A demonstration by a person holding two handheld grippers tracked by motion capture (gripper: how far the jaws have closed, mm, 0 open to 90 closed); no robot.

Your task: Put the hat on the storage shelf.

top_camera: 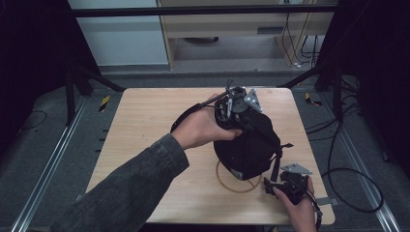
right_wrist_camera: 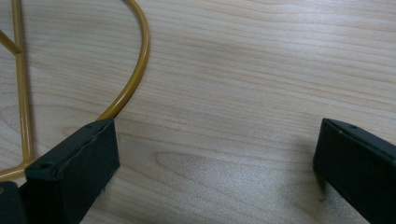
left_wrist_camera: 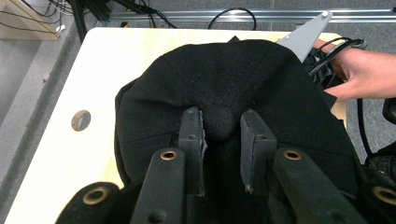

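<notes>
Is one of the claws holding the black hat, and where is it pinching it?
The left claw pinches the black fabric cap by the round button on top of its crown. The right claw is open above the wooden table, holding nothing.

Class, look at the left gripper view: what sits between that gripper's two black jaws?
The small round button on top of the black cap sits between the left gripper's jaws, which stand on either side of it.

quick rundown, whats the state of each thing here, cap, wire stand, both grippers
black cap: sitting on the stand, crown button pinched by the left gripper
gold wire stand: upright on the table, ring base flat on the wood
left gripper: shut on the cap's top button
right gripper: open, jaws wide apart over bare table by the ring
</notes>
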